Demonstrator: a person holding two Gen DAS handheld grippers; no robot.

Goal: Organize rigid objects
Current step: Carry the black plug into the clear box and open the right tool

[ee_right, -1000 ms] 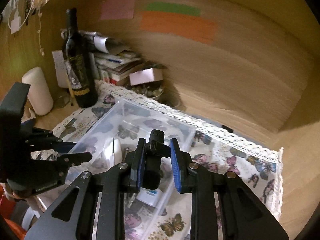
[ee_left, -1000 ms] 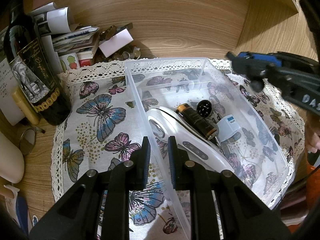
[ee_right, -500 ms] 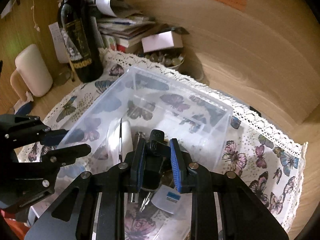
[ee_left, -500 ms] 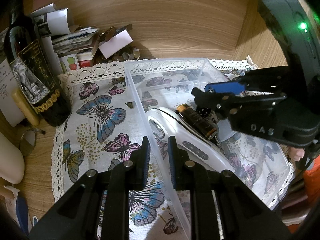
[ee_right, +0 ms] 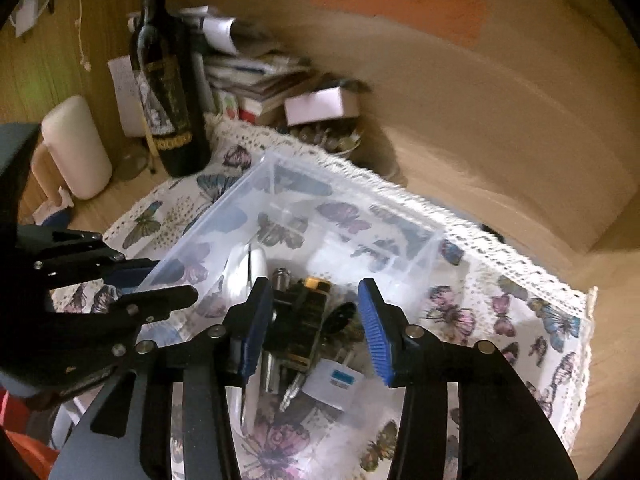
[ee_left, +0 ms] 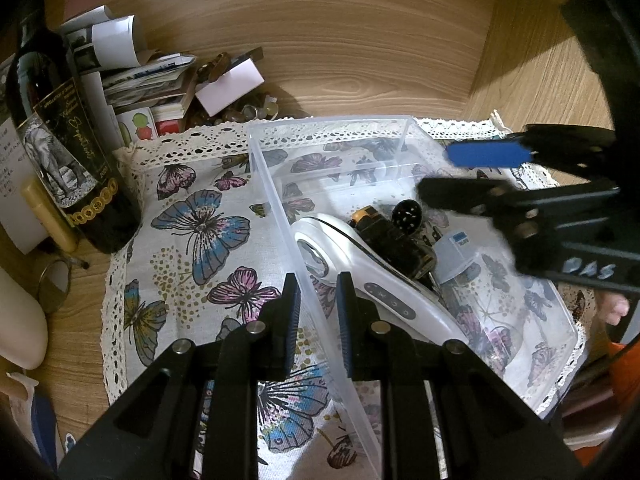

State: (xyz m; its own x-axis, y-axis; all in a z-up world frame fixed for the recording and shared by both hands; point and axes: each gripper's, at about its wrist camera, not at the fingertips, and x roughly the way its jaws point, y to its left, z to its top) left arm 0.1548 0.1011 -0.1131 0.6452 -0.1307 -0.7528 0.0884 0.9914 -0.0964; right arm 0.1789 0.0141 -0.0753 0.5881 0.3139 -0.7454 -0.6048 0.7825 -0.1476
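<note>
The left hand-held gripper (ee_left: 317, 300) is closed narrow on the near long wall of the clear plastic bin (ee_left: 280, 208), one finger outside and one inside. The right hand-held gripper (ee_right: 311, 322) stands part-open above the bin; its jaws have just been opening, and nothing is pressed between the pads. A black blocky object (ee_right: 304, 320) lies directly below the gap among the bin's contents; the view does not settle whether the left pad is touching it.

In the bin lie a white handheld device (ee_left: 360, 264) with buttons on its handle, a dark cylinder with a gold end (ee_left: 390, 236), a round black perforated piece (ee_left: 406, 213) and a small pale box with a blue label (ee_left: 456, 254). Their lower parts overlap and cannot be separated clearly; the right view is blurred.

The bin sits on a butterfly-print cloth (ee_left: 200, 232) with a lace edge, on the wooden tabletop (ee_left: 360, 60). A dark wine bottle (ee_left: 60, 152) stands at the cloth's far left corner, beside a stack of papers (ee_left: 136, 76). The left edge cuts off a cream cylinder (ee_right: 76, 148).
</note>
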